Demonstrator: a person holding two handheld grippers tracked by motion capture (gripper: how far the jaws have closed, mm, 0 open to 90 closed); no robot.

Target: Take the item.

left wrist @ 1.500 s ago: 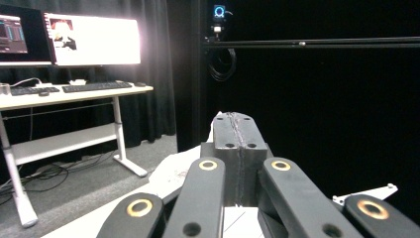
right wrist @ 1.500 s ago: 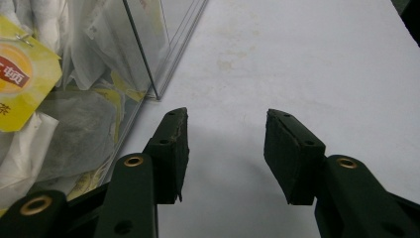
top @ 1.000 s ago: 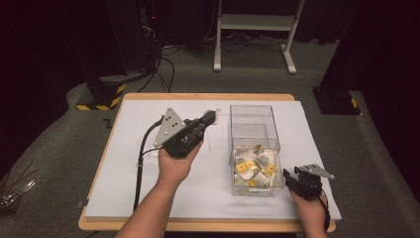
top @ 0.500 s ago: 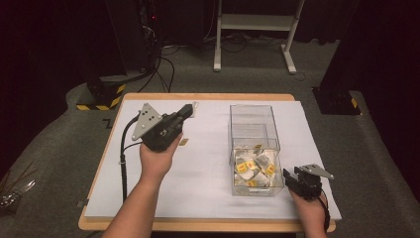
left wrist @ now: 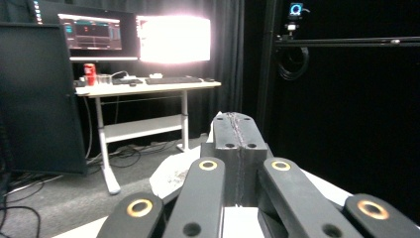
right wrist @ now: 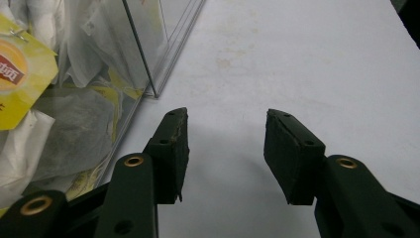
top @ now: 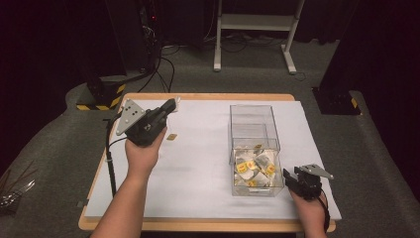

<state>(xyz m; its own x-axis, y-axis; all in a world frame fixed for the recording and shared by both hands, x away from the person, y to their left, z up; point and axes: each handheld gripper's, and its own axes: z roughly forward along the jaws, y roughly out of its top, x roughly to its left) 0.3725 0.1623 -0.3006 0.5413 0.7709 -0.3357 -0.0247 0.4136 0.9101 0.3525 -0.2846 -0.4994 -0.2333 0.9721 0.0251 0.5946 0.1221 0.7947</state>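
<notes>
While the left hand-held gripper (top: 171,106) is lifted over the far left part of the counter (top: 198,163), its jaws are pressed together, as the left gripper view shows, with a scrap of white material at their tip (left wrist: 216,123); it may be a tea bag pinched between them, though the view is too poor to be sure. In the high view a white piece shows just beyond the jaw tips at the counter's far edge. Just to the right of that gripper, a small yellow tag (top: 172,137) lies flat on the white counter surface, apart from everything else. Further right stands a clear plastic box (top: 252,130), upright, with a heap of tea bags (top: 253,166) with yellow tags in its near compartment. At the near right corner, the right hand-held gripper (top: 286,176) rests low on the counter just beside the box's near right wall, its jaws spread wide with nothing between them, only bare counter.
</notes>
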